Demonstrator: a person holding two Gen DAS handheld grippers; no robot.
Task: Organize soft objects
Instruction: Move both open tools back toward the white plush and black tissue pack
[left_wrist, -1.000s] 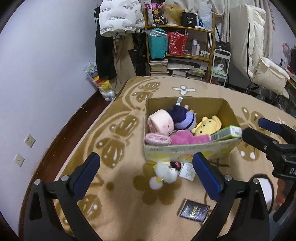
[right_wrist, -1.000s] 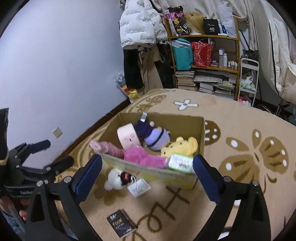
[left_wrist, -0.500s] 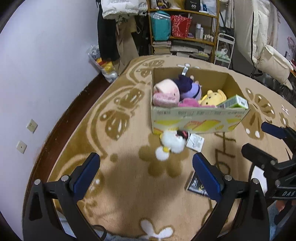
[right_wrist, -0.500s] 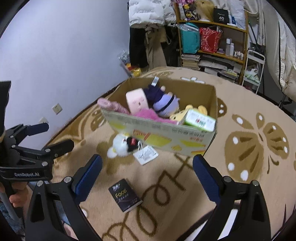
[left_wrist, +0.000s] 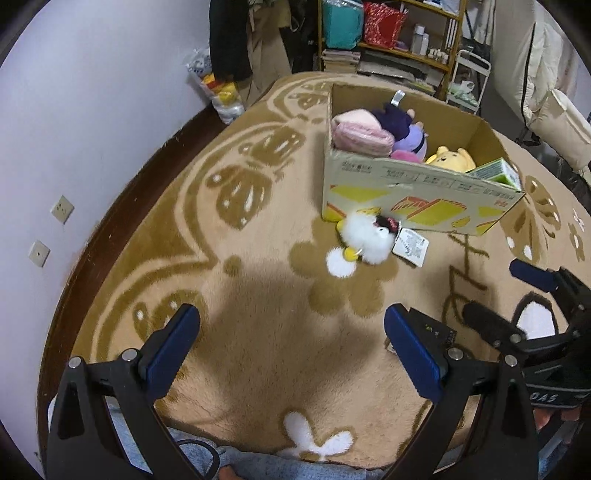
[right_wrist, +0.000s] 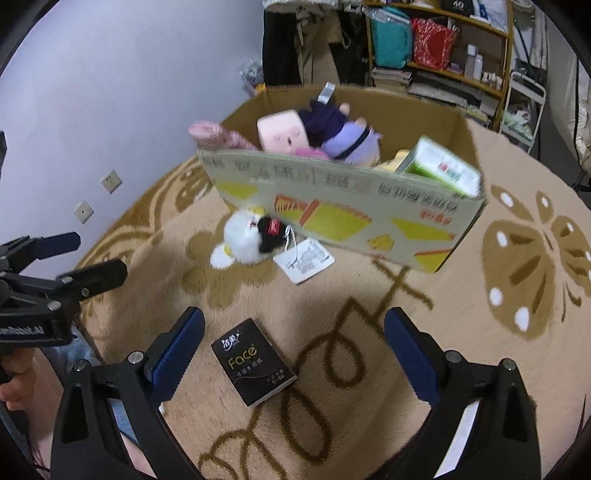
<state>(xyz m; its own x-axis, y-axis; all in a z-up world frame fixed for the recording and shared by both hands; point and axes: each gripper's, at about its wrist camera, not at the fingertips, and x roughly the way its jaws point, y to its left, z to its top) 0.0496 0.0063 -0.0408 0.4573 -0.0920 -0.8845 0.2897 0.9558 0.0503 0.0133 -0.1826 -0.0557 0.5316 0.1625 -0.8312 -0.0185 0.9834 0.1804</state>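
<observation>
While we hold both tools above the floor, the left gripper (left_wrist: 291, 345) has its blue-padded fingers spread wide with nothing between them, and the right gripper (right_wrist: 294, 345) is spread just as wide and also empty. Under them lies a tan carpet (left_wrist: 258, 332) with darker brown flower and butterfly motifs, running up to a dark wooden skirting and a pale wall (left_wrist: 92, 92) with two sockets. Farther back stands a wooden shelf (right_wrist: 443, 48) crowded with bags, books and bottles. Only our right wrist view shows a black tissue pack (right_wrist: 254, 362) marked "Face", lying flat on the carpet just ahead of the right fingers; in the left view it is mostly hidden behind a finger. The white plush toy (left_wrist: 364, 238) with a dark head patch, yellow bits and a paper tag (right_wrist: 303, 260) lies on the carpet against the front wall of the cardboard box (left_wrist: 417, 199). Inside the box we see a pink plush (right_wrist: 282, 134), a purple doll (right_wrist: 351, 142), a yellow bear (left_wrist: 450, 158) and a green carton (right_wrist: 441, 170) at the right corner.
</observation>
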